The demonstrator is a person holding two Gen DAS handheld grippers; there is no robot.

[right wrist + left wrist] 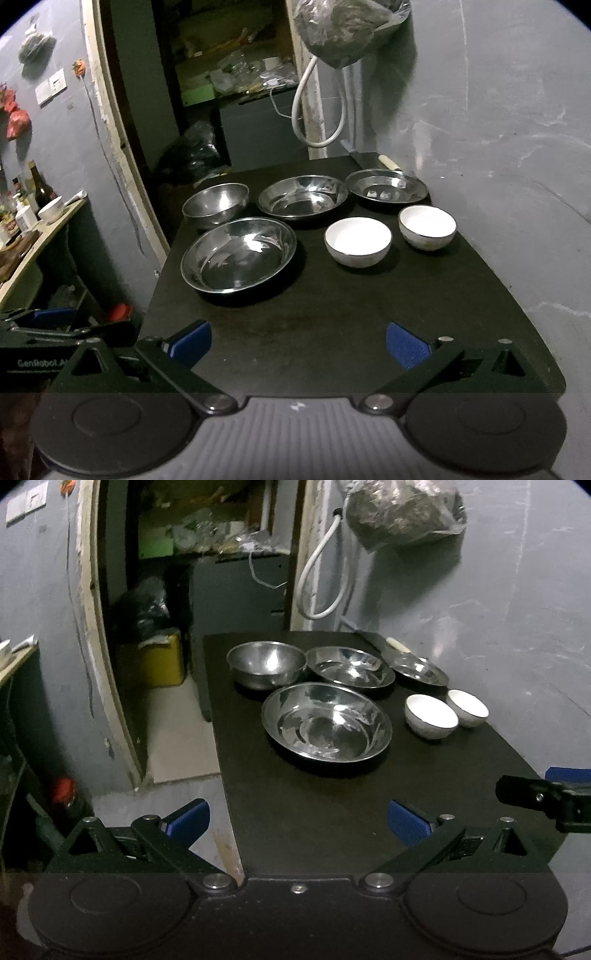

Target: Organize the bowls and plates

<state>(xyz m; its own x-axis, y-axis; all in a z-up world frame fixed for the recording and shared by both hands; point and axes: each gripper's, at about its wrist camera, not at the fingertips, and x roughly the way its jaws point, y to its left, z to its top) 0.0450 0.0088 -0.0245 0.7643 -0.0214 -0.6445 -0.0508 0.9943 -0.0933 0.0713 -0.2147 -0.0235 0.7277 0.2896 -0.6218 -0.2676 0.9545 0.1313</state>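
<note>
On a black table (314,823) (332,314) stand a large steel plate (327,727) (238,254), a deep steel bowl (266,663) (216,204), a second steel plate (351,666) (303,197) and a smaller steel plate (419,670) (386,186) at the back. Two white bowls (431,716) (467,708) (357,240) (427,227) sit on the right. My left gripper (297,821) is open over the table's near left edge, holding nothing. My right gripper (298,343) is open above the near edge, empty too.
A knife with a pale handle (397,644) (388,161) lies at the table's far edge. A plastic bag (402,509) and a white cable (325,572) hang on the wall behind. A doorway with clutter opens at the left. A side shelf (40,225) holds bottles and a cup.
</note>
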